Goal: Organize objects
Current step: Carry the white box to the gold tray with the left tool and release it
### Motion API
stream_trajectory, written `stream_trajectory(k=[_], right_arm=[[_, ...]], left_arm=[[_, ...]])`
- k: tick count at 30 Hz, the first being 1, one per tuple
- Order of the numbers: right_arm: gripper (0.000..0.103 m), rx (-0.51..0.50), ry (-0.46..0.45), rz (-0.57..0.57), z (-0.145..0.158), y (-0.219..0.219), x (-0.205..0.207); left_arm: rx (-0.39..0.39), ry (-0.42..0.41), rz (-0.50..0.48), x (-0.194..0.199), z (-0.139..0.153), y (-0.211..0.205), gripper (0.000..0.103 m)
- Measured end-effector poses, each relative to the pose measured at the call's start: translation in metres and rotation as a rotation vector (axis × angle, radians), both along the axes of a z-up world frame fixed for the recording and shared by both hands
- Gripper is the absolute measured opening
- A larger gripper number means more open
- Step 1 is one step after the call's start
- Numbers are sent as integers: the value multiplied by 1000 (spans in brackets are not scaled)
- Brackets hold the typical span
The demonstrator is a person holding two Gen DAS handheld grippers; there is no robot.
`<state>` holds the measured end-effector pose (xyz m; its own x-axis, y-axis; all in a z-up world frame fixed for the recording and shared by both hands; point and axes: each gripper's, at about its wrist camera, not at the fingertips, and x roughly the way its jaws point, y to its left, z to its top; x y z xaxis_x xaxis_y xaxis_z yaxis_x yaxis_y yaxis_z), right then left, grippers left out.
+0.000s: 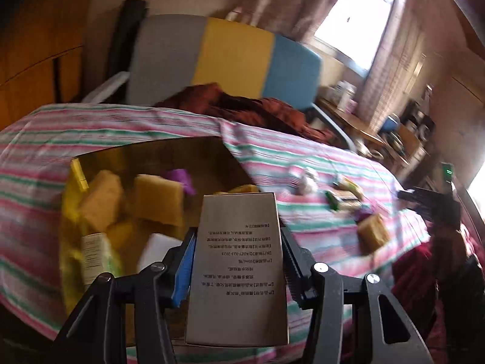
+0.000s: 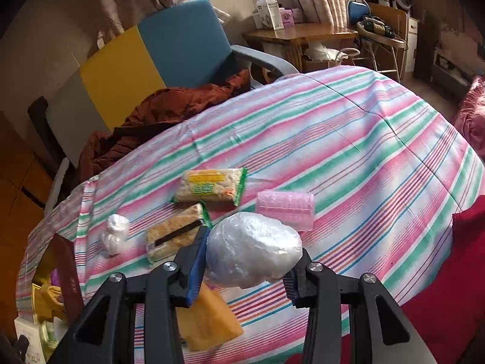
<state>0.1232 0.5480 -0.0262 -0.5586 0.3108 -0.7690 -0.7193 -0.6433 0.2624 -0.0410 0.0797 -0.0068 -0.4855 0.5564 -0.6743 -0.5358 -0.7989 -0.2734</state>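
- Above the open storage box (image 1: 157, 163), the left gripper (image 1: 238, 261) pinches a grey carton (image 1: 239, 261) between its fingers, apparently to drop it among the sponges.
- Over the striped tabletop (image 2: 363, 139), the right gripper (image 2: 247, 268) clamps a white plastic bundle (image 2: 253, 251), lifted clear of the snack packets (image 2: 209, 188).

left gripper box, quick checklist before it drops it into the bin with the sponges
1. Grey box clamped between the left gripper jaws: ok.
2. Box is over the open bin: cannot tell, it overlaps the near edge only.
3. Free space in the bin among the yellow sponges: cannot tell, the view is blurred.
4. Right gripper out of the way, holding the white plastic bag over the tablecloth: ok.
5. Snack packets stay outside the bin: ok.
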Motion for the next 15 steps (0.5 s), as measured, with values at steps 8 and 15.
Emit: stream_trajectory(k=[8,15], right_arm=[[44,47,91,363,56,-109,-82],[44,7,83,639,57,-218,-179]], left_arm=[[9,6,179,-26,-6,-48,52],[-59,59,283,-36,-6,-47,59]])
